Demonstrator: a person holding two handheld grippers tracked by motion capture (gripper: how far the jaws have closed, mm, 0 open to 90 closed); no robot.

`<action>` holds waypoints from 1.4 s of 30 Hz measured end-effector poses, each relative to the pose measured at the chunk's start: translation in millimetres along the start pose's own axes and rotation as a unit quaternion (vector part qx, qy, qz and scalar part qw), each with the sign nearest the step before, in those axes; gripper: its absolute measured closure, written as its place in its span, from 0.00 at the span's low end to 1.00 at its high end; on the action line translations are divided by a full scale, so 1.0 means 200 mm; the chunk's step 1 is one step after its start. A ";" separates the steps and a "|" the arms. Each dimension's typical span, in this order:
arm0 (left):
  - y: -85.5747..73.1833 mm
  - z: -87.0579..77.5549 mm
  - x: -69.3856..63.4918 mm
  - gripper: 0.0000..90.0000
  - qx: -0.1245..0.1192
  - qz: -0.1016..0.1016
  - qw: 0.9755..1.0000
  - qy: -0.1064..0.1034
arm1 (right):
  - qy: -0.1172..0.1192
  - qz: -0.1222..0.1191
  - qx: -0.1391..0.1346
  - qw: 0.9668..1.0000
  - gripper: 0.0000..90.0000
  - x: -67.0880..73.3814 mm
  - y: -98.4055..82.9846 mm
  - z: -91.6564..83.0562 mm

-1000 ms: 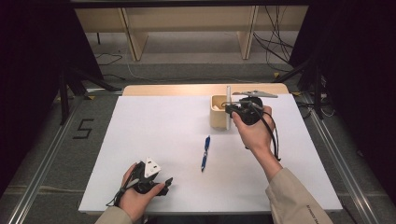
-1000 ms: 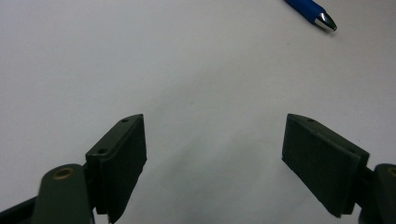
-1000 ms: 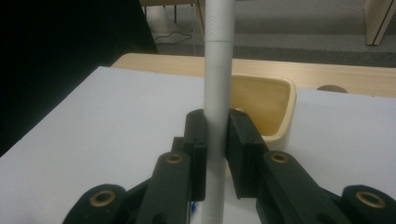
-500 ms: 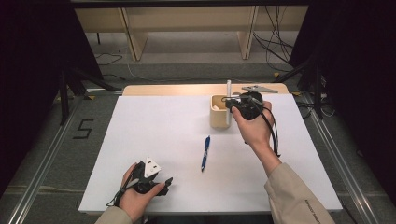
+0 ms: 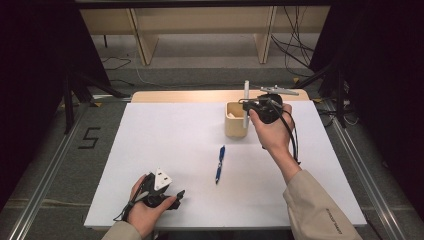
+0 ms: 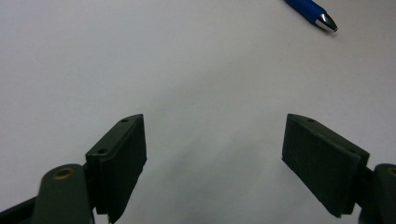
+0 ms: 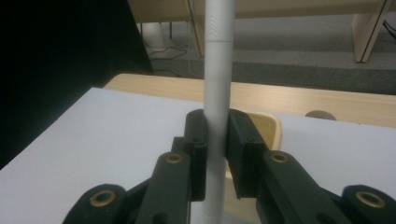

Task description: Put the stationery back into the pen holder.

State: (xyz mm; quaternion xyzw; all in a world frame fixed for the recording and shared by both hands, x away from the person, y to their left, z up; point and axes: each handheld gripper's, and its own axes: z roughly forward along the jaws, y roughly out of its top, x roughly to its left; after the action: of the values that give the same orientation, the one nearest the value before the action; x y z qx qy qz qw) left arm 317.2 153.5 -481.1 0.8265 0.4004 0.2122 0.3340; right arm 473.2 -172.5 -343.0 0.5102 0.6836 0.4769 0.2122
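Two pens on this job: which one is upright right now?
The white pen, clamped in the right gripper and standing vertically over the wooden pen holder. The blue pen lies flat on the table, untouched.

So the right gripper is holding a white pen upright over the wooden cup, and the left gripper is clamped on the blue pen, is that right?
Not quite. The left gripper holds nothing: the left gripper view shows its jaws open over the bare white table, with the blue pen lying apart. The rest stands: the right gripper is shut on the upright white pen over the light wooden cup.
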 end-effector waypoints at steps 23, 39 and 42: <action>0.00 0.00 0.00 0.24 -0.001 0.000 1.000 0.000 | 0.000 -0.006 -0.030 1.000 0.88 -0.02 0.06 0.06; 0.00 0.00 0.00 0.24 -0.003 0.000 1.000 0.001 | -0.006 -0.020 -0.047 0.999 0.88 -0.03 0.10 0.10; 0.00 0.00 0.00 0.24 -0.003 0.000 1.000 0.000 | -0.006 -0.023 -0.050 0.998 0.88 -0.04 0.10 0.11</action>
State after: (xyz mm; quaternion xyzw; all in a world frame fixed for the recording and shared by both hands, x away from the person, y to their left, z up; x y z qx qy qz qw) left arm 317.5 153.9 -480.9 0.8257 0.3996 0.2134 0.3361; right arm 503.8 -169.5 -338.2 0.4857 0.6690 0.5027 0.2527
